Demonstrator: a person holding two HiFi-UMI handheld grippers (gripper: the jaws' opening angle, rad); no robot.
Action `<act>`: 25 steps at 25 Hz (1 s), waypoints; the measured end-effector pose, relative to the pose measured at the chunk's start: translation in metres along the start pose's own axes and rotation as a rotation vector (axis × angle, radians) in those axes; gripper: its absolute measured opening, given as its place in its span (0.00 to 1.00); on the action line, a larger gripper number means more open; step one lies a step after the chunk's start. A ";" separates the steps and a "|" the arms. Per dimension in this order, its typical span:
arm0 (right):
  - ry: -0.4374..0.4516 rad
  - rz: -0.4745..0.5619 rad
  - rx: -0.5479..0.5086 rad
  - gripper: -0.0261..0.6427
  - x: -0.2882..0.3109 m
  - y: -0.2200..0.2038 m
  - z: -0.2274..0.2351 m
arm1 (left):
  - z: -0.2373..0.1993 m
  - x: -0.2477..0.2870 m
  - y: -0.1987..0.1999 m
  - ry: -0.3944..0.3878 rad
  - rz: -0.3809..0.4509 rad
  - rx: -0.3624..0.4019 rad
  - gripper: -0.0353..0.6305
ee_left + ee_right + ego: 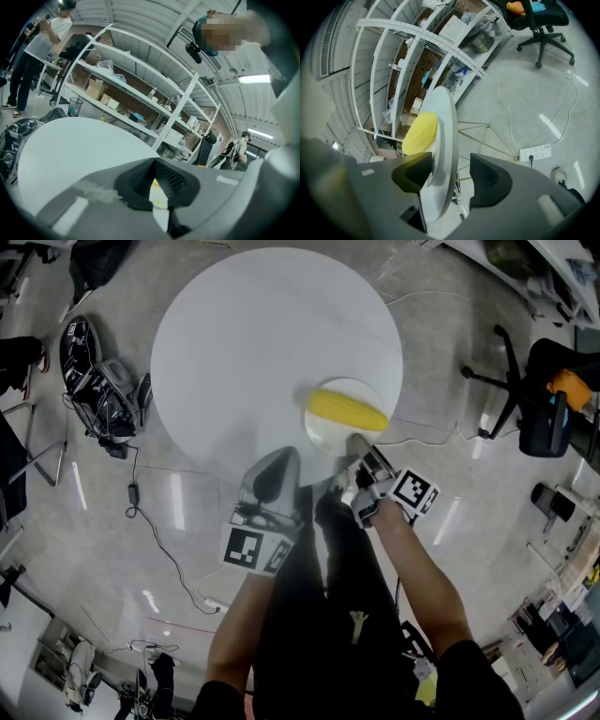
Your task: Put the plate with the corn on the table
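Observation:
A small white plate (322, 435) with a yellow corn cob (347, 410) rests on the round white table (262, 343), at its near right edge. My right gripper (360, 450) reaches in from that edge. In the right gripper view its jaws straddle the table edge (450, 126) and the plate's rim (431, 161). One pad lies beside the rim below the corn (420, 133), and the other stands apart under the table, so the gripper (450, 176) is open. My left gripper (273, 476) hovers at the near table edge with its jaws together (157, 187) and holds nothing.
An office chair (525, 381) stands on the floor to the right, with cables and a power strip (536, 152) under the table's side. Bags and gear (98, 381) lie on the floor at the left. Metal shelving (140, 93) and a standing person (33, 51) are beyond the table.

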State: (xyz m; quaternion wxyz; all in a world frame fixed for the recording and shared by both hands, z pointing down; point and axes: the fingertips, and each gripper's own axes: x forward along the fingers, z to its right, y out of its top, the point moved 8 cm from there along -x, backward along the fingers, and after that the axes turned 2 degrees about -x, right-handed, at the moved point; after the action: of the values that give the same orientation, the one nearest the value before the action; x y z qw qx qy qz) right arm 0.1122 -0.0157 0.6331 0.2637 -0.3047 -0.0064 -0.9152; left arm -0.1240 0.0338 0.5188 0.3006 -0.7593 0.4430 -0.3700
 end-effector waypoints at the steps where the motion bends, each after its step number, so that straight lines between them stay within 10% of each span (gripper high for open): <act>1: -0.023 -0.001 0.007 0.44 -0.002 -0.001 0.001 | 0.000 -0.001 0.000 -0.001 0.001 0.000 0.06; 13: -0.112 -0.029 0.012 0.49 0.008 0.004 -0.002 | -0.006 -0.001 0.003 -0.001 -0.005 -0.019 0.06; 25: -0.008 -0.049 -0.057 0.52 0.034 0.018 -0.016 | -0.009 0.005 0.004 0.004 -0.012 -0.037 0.06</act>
State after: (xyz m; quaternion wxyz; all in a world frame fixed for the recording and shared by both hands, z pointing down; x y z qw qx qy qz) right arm 0.0893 -0.0500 0.6368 0.2323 -0.3153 0.0114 -0.9200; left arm -0.1321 0.0267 0.5217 0.2835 -0.7666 0.4458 -0.3649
